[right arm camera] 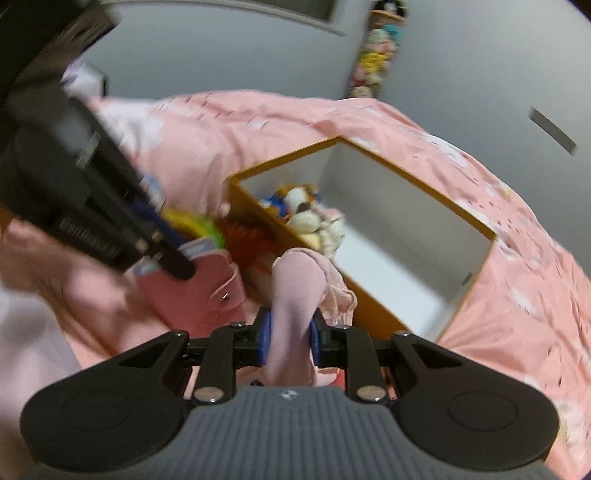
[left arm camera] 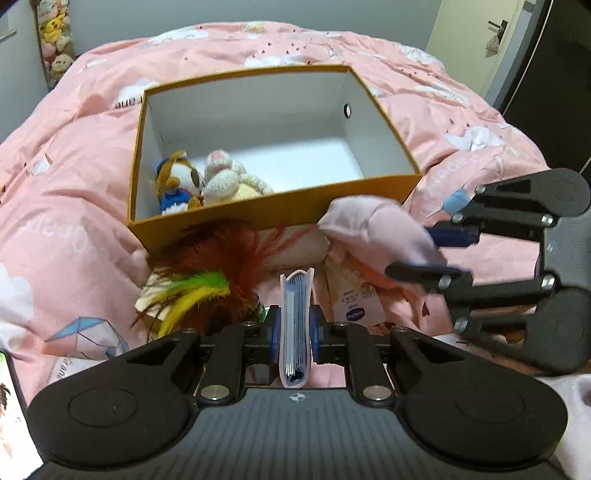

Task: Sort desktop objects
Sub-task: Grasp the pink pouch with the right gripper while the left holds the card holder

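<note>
An open orange box with a white inside lies on the pink bed; it also shows in the right wrist view. Two plush toys lie in its near left corner. My left gripper is shut on a pink card holder, held edge-up just before the box; the holder shows pink in the right wrist view. My right gripper is shut on a pale pink cloth, held near the box's front wall; the cloth also shows in the left wrist view.
A feather toy in red, green and yellow lies before the box. A small carton lies beside it. A phone is at the left edge. Plush toys hang on the far wall. The pink quilt covers the bed.
</note>
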